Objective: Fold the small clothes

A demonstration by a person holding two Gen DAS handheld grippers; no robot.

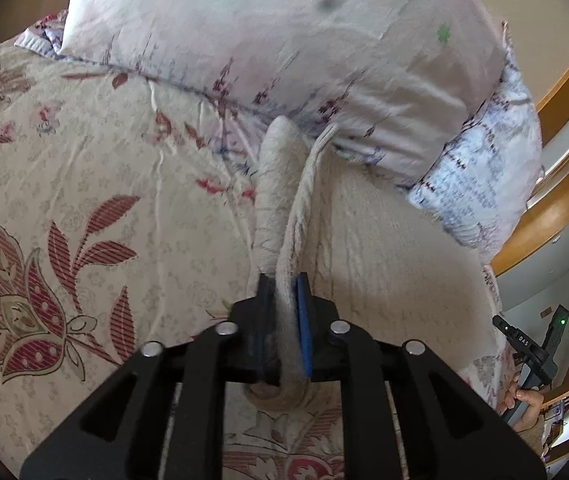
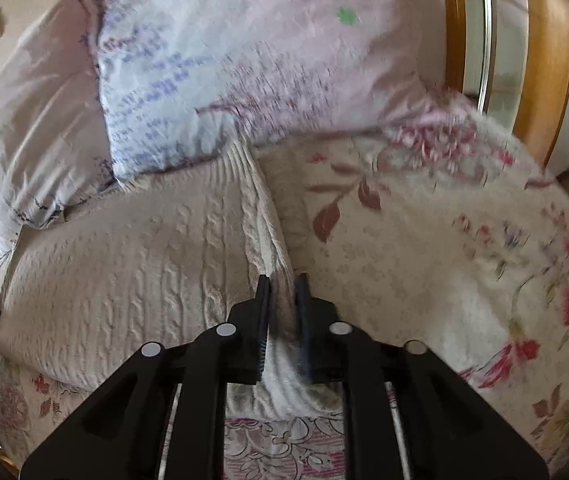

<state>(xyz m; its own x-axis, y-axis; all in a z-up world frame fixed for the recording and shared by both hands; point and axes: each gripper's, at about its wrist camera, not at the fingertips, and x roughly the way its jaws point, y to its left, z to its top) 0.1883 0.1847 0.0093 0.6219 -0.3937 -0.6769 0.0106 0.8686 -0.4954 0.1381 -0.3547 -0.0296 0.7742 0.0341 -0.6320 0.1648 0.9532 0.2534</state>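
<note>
Left gripper (image 1: 283,292): I see its fingers clamped on a bunched edge of the cream cable-knit sweater (image 1: 384,240).
Right gripper (image 2: 283,292): fingers pinched on the opposite edge, knit gathered between the pads.
Sweater position: it lies spread on the floral bedspread (image 1: 64,200), its far end just beside the pillows (image 1: 264,32).
Handling: I judge it soft, light and stretchy; it will sag between my two holds.
Hold: I would grip the ribbed hem or corners, where the thicker fabric slips less.

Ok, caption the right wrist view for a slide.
Right claw shut on a cream knit sweater's edge over a floral bedspread.
</note>
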